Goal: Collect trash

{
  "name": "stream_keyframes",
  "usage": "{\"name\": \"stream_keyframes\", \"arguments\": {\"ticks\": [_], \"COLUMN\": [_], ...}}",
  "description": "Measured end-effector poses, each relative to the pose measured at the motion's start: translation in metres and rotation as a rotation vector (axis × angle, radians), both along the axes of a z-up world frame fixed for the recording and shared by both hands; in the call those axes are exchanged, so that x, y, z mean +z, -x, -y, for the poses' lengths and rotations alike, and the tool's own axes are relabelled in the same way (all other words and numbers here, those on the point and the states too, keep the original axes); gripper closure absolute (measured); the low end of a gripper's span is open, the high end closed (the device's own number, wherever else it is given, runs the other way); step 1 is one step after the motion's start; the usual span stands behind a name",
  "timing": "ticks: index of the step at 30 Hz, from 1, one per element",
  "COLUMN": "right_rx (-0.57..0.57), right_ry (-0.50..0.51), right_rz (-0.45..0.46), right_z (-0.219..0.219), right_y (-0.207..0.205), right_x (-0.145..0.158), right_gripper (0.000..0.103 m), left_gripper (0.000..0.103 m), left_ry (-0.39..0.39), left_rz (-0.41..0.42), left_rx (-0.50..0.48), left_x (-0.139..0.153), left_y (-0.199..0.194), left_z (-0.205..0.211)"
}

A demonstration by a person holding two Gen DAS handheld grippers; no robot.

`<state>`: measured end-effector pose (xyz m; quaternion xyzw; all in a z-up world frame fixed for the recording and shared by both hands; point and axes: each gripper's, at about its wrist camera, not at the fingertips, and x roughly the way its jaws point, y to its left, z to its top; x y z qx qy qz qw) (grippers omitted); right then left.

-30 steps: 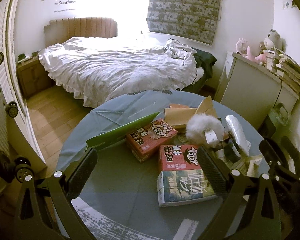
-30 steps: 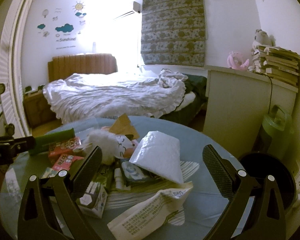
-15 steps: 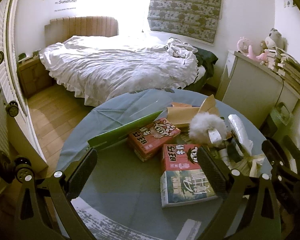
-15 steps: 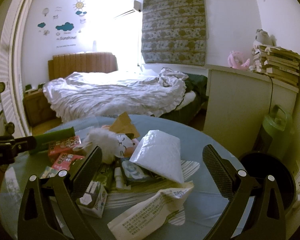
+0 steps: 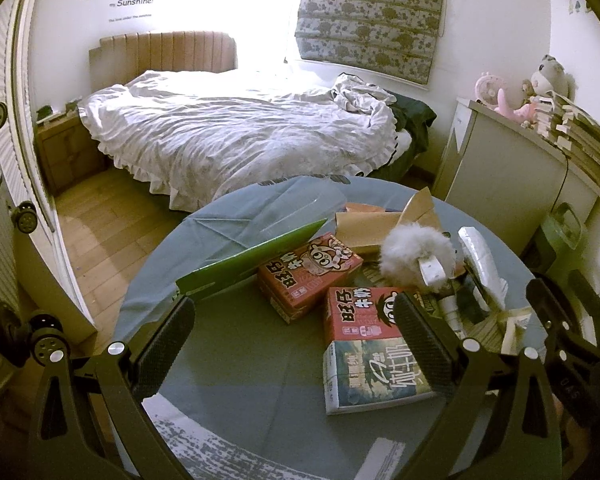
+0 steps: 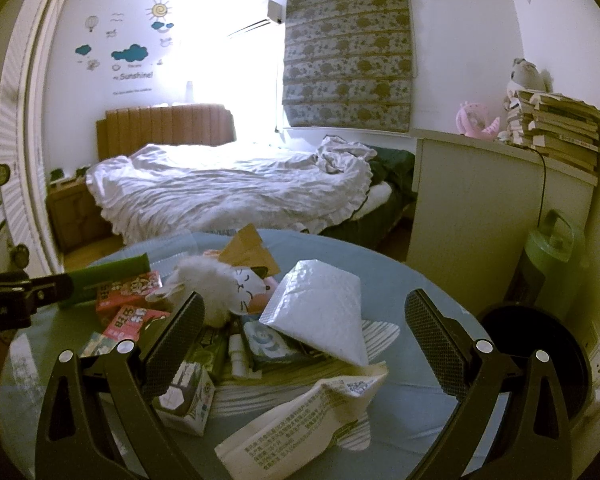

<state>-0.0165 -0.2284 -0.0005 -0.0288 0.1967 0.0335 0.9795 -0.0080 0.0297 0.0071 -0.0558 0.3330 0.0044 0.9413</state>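
A round table (image 5: 236, 368) with a blue-grey cloth carries a heap of trash. In the left wrist view I see two red milk cartons (image 5: 308, 272), a blue-and-white carton (image 5: 376, 372), a green wrapper (image 5: 252, 260), brown paper (image 5: 376, 228) and a white fluffy toy (image 5: 416, 256). My left gripper (image 5: 294, 326) is open above the cartons. In the right wrist view a white padded mailer (image 6: 324, 312), a printed white bag (image 6: 300, 428) and a small drink carton (image 6: 188, 400) lie below my open, empty right gripper (image 6: 306, 316).
A black round bin (image 6: 540, 356) stands right of the table, next to a green container (image 6: 552, 256). A white cabinet (image 6: 480, 208) with stacked books is behind it. An unmade bed (image 5: 236, 132) fills the back. Wooden floor lies to the left.
The left gripper has drifted slightly forward over the cartons. The right gripper has barely moved. Both stay open.
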Motion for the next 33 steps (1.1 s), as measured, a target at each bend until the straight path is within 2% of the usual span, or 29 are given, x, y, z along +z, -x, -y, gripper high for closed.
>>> {"name": "stream_keyframes", "arguments": {"ticks": [17, 19, 23, 27, 29, 31, 33], "right_rx": [0.006, 0.031, 0.098, 0.12, 0.125, 0.132, 0.137], "right_ry": [0.0, -0.025, -0.133, -0.271, -0.308, -0.323, -0.33], "right_rz": [-0.014, -0.059, -0.239, -0.354, -0.381, -0.4, -0.412], "right_z": [0.0, 0.003, 0.016, 0.035, 0.04, 0.045, 0.05], "right_y": [-0.003, -0.008, -0.025, -0.038, -0.043, -0.048, -0.054], "right_x": [-0.001, -0.003, -0.014, -0.017, -0.015, -0.011, -0.009], "right_gripper": [0.004, 0.004, 0.004, 0.004, 0.004, 0.005, 0.007], "left_gripper": [0.005, 0.005, 0.005, 0.006, 0.013, 0.031, 0.038], "left_ry": [0.002, -0.009, -0.036, -0.079, -0.086, -0.087, -0.062], "left_rz": [0.0, 0.004, 0.01, -0.035, -0.065, -0.116, -0.149], "left_rx": [-0.006, -0.01, -0.005, -0.085, -0.144, -0.205, -0.247], "left_x": [0.0, -0.001, -0.001, -0.012, -0.02, -0.032, -0.043], "left_y": [0.0, -0.003, -0.017, -0.048, -0.061, -0.077, -0.086], "left_z": [0.0, -0.007, -0.037, -0.054, -0.054, -0.052, -0.052]}}
